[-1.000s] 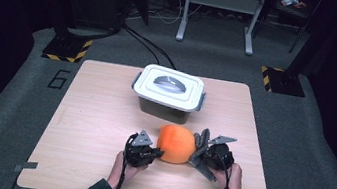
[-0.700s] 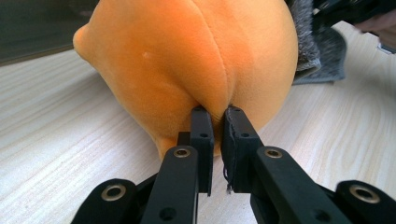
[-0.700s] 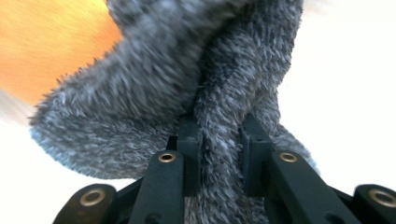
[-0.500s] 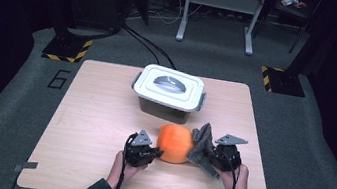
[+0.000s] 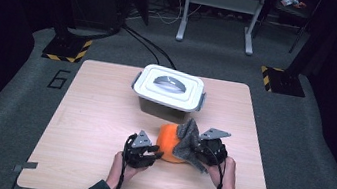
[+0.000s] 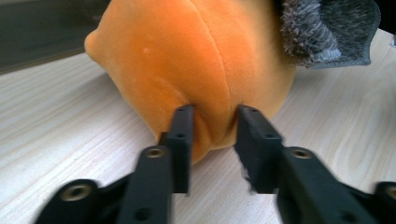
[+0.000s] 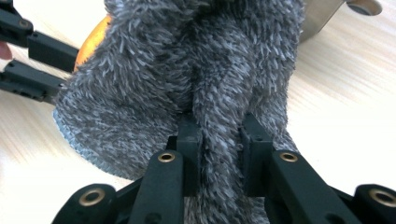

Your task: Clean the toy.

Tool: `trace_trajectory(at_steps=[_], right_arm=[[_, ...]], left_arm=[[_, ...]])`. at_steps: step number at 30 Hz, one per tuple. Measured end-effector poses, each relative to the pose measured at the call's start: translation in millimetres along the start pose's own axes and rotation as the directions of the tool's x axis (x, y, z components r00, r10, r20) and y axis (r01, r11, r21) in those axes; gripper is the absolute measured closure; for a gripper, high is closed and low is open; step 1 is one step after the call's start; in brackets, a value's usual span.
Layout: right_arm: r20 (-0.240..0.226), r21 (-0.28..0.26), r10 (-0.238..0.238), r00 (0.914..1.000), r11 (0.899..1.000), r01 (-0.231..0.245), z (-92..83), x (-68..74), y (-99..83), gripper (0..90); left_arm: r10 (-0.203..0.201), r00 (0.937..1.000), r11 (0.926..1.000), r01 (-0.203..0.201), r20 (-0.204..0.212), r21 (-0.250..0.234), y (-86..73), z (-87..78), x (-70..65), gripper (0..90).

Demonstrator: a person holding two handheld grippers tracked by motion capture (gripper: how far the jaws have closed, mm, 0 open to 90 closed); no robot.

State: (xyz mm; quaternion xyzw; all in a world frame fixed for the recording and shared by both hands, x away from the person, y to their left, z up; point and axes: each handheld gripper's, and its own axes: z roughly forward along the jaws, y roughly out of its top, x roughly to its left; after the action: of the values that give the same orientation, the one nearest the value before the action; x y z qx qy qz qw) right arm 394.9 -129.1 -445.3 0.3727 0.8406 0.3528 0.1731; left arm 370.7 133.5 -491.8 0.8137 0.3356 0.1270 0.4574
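An orange plush toy (image 5: 167,142) (image 6: 187,56) lies on the table near the front edge. My left gripper (image 5: 153,154) (image 6: 212,123) meets it from the left. Its jaws have just been opening, but a fold of the orange plush still bulges between the pads and they still dent it. My right gripper (image 5: 197,152) (image 7: 217,135) is shut on a grey fuzzy cloth (image 5: 189,139) (image 7: 187,70) (image 6: 327,28). The cloth is lifted and hangs against the toy's right side. The left gripper (image 7: 58,65) also appears at the left edge of the right gripper view.
A white lidded box (image 5: 170,88) (image 7: 327,18) with grey side latches stands just behind the toy, at the middle back of the wooden table (image 5: 98,114). Stands and cables occupy the dark floor beyond. Both hands come in over the table's front edge.
My right gripper has risen and pulled the grey cloth up beside the toy. The left hand has stayed where it was.
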Motion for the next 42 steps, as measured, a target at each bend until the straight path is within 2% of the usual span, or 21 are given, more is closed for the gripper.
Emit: trace_trajectory(at_steps=[1, 3, 4, 6, 9, 12, 15, 17, 24, 28, 29, 33, 35, 37, 40, 42], right_arm=[[-0.001, 0.007, 0.024, 0.9997, 1.000, -0.024, -0.6, 0.2, -0.8, 73.8], [-0.008, 0.002, 0.012, 0.9999, 1.000, -0.012, -0.3, -3.3, -2.8, 73.9], [-0.011, 0.005, 0.028, 0.9995, 1.000, -0.028, -0.1, -3.7, -3.4, 73.8], [-0.018, 0.004, 0.031, 0.9994, 1.000, -0.031, 0.2, -6.0, -4.5, 73.9], [-0.022, 0.000, 0.031, 0.9993, 1.000, -0.031, 1.2, -6.6, -5.3, 73.9], [-0.026, -0.007, 0.047, 0.9986, 0.999, -0.047, 1.5, -7.1, -6.0, 73.8], [-0.022, -0.019, 0.055, 0.9982, 0.998, -0.055, 0.2, -8.0, -7.5, 73.8], [-0.010, -0.020, 0.061, 0.9981, 0.998, -0.061, -3.6, -7.6, -8.2, 73.8], [-0.023, -0.068, 0.061, 0.9979, 0.996, -0.063, -23.9, -3.3, -1.3, 73.8], [-0.036, -0.096, 0.022, 0.9991, 0.995, -0.026, -33.5, 7.8, 13.3, 73.7], [-0.038, -0.098, 0.012, 0.9992, 0.995, -0.016, -33.8, 11.3, 17.3, 73.7], [-0.057, -0.061, -0.029, 0.9980, 0.998, 0.025, -20.9, 22.8, 30.6, 73.2], [-0.044, -0.032, -0.049, 0.9978, 0.998, 0.048, -12.0, 27.7, 31.7, 73.2], [-0.014, -0.003, -0.069, 0.9975, 0.998, 0.069, -3.4, 30.1, 31.4, 73.4], [0.000, 0.005, -0.052, 0.9987, 0.999, 0.052, 3.5, 28.1, 29.3, 73.7], [0.002, 0.008, -0.047, 0.9989, 0.999, 0.047, 7.9, 25.4, 26.9, 74.1]], left_arm=[[0.007, 0.9999, 1.0000, -0.007, -0.007, 0.001, -0.2, 0.0, -1.1, 56.1], [0.025, 0.9987, 0.9996, -0.024, -0.045, 0.017, -2.0, 2.3, -3.6, 50.0], [0.027, 0.9978, 0.9995, -0.026, -0.060, 0.017, -4.4, 5.3, -6.2, 47.5], [0.051, 0.9947, 0.9986, -0.049, -0.089, 0.022, -7.2, 8.8, -10.6, 46.1], [0.049, 0.9935, 0.9987, -0.048, -0.103, 0.017, -7.7, 14.3, -11.9, 48.8], [0.060, 0.9918, 0.9982, -0.059, -0.113, 0.008, -6.6, 17.7, -10.7, 60.6], [0.095, 0.9895, 0.9955, -0.095, -0.109, 0.006, -5.3, 15.8, -12.2, 72.3], [0.114, 0.9878, 0.9933, -0.116, -0.106, -0.005, -4.5, 13.0, -13.0, 75.9], [0.108, 0.9936, 0.9935, -0.109, -0.032, -0.033, -0.2, -0.1, -11.5, 78.4], [0.120, 0.9928, 0.9922, -0.119, 0.001, -0.037, 3.3, -6.8, -14.5, 78.7], [0.137, 0.9906, 0.9900, -0.137, -0.002, -0.034, 4.5, -8.4, -15.3, 78.6], [0.120, 0.9927, 0.9916, -0.119, 0.011, -0.050, 5.0, -8.3, -17.0, 78.6], [0.126, 0.9919, 0.9912, -0.126, 0.013, -0.043, 4.6, -7.1, -15.9, 78.6], [0.105, 0.9943, 0.9935, -0.104, 0.018, -0.046, 4.0, -5.2, -14.5, 78.6], [0.076, 0.9971, 0.9961, -0.075, 0.009, -0.045, 4.5, -1.7, -14.6, 78.5], [0.086, 0.9963, 0.9957, -0.086, -0.006, -0.035, 5.1, -0.7, -15.1, 78.5]])
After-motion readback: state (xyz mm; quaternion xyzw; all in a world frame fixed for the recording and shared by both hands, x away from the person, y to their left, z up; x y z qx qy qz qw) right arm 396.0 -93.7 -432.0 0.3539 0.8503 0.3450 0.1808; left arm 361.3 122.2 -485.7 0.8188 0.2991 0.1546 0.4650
